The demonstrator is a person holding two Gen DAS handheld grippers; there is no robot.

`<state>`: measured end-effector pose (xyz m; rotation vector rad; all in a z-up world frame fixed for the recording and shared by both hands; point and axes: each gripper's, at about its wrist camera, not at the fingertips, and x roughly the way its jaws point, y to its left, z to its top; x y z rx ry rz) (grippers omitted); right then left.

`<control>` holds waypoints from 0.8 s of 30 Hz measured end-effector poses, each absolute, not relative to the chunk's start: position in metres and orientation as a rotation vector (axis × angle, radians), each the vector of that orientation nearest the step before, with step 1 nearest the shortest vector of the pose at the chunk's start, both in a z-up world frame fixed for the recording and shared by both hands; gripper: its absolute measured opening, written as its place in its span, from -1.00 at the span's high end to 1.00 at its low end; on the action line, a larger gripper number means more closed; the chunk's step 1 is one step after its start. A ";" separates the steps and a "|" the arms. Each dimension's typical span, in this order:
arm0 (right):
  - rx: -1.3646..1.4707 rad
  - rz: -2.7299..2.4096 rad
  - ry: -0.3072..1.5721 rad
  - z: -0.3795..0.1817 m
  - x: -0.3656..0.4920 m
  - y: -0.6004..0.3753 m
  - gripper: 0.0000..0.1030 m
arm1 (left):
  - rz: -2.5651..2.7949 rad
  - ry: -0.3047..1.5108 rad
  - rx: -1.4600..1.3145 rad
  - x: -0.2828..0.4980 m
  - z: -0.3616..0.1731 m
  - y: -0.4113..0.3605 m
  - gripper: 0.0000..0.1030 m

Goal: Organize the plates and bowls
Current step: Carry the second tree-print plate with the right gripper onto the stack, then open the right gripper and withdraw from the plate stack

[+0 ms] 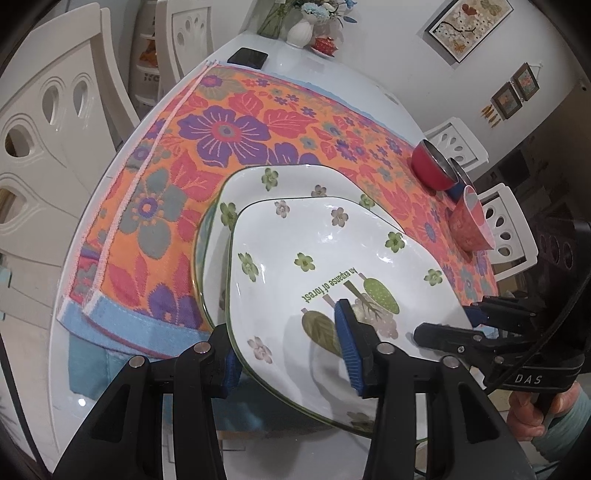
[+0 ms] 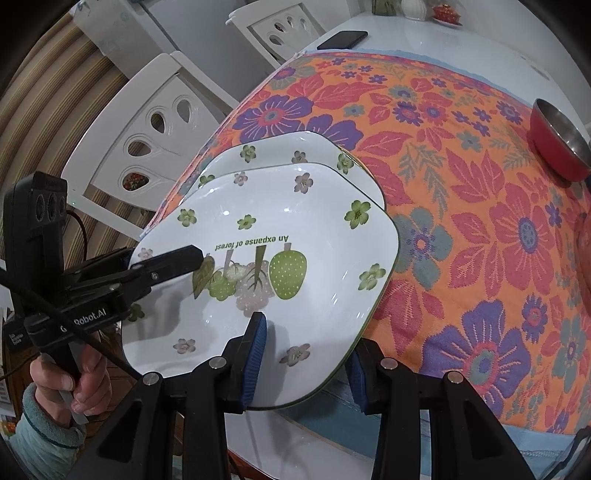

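A white square plate with green flowers and forest print [image 1: 325, 258] [image 2: 280, 229] is held tilted over a second matching plate [image 1: 258, 184] [image 2: 273, 149] that lies on the floral cloth. My left gripper [image 1: 291, 354] [image 2: 162, 264] clamps the upper plate's near-left rim, one finger above and one below. My right gripper [image 2: 303, 354] [image 1: 469, 325] clamps its near-right rim the same way. A red steel-lined bowl [image 1: 434, 166] [image 2: 557, 147] stands at the cloth's far right. A pink patterned bowl [image 1: 471, 223] lies tipped beside it.
The orange floral cloth [image 1: 207, 155] [image 2: 461, 206] covers a white table [image 1: 332, 74]. A black phone [image 1: 247, 57] [image 2: 341, 38], a white vase [image 1: 299, 31] and a small red cup [image 1: 325, 46] sit at the far end. White chairs [image 1: 48, 129] [image 2: 147, 122] stand around the table.
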<state>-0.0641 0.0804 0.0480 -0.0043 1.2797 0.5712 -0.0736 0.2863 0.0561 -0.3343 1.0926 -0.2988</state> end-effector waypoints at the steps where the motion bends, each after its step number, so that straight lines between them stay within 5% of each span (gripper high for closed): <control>1: -0.006 0.570 1.284 0.047 -0.064 0.081 0.23 | -0.299 1.097 -0.338 -0.072 0.056 0.288 0.17; 24: 0.012 0.563 1.264 0.048 -0.050 0.084 0.23 | -0.308 1.194 -0.421 -0.039 0.060 0.312 0.10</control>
